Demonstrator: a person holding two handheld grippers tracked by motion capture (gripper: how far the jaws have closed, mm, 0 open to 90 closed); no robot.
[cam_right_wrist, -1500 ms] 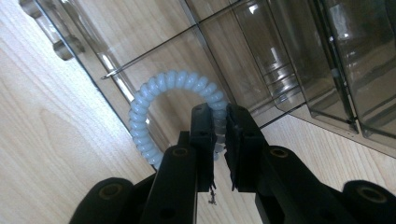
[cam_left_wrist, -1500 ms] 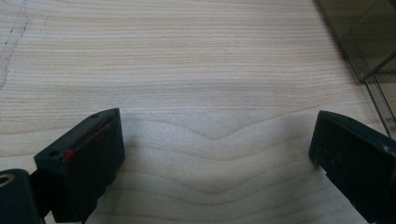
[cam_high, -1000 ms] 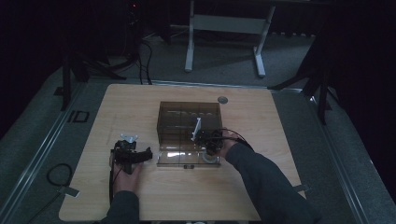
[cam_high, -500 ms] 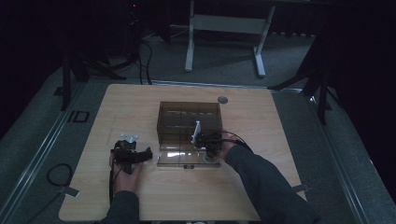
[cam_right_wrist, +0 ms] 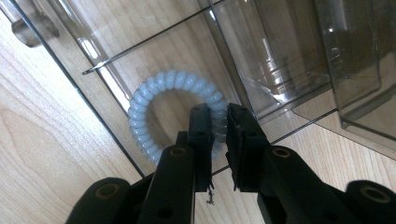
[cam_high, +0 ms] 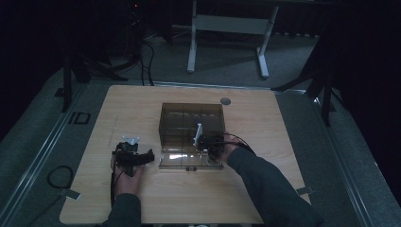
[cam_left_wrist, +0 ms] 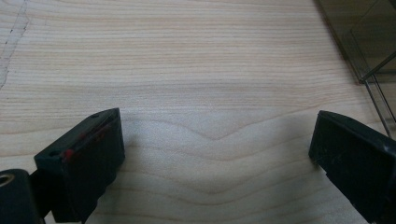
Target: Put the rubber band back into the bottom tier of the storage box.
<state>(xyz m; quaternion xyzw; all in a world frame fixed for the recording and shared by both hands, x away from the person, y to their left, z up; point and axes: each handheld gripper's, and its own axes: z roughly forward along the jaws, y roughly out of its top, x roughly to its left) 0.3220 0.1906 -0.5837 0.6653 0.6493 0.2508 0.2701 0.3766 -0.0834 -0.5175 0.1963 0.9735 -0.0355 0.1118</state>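
A pale blue spiral hair tie lies flat in the clear tray at the front of a smoked plastic box. My right gripper is shut on the near side of the hair tie, with the coil pinched between its two black jaws. From above, the right gripper sits at the tray's right end. My left gripper rests left of the box, pointing toward it. Its jaws are open wide over bare wood, with nothing between them.
The box sits mid-table on a light wooden table, and its corner shows beside the left gripper. A slim white piece stands upright in the box. A round grey grommet lies behind it. Beyond the table are stands and cables.
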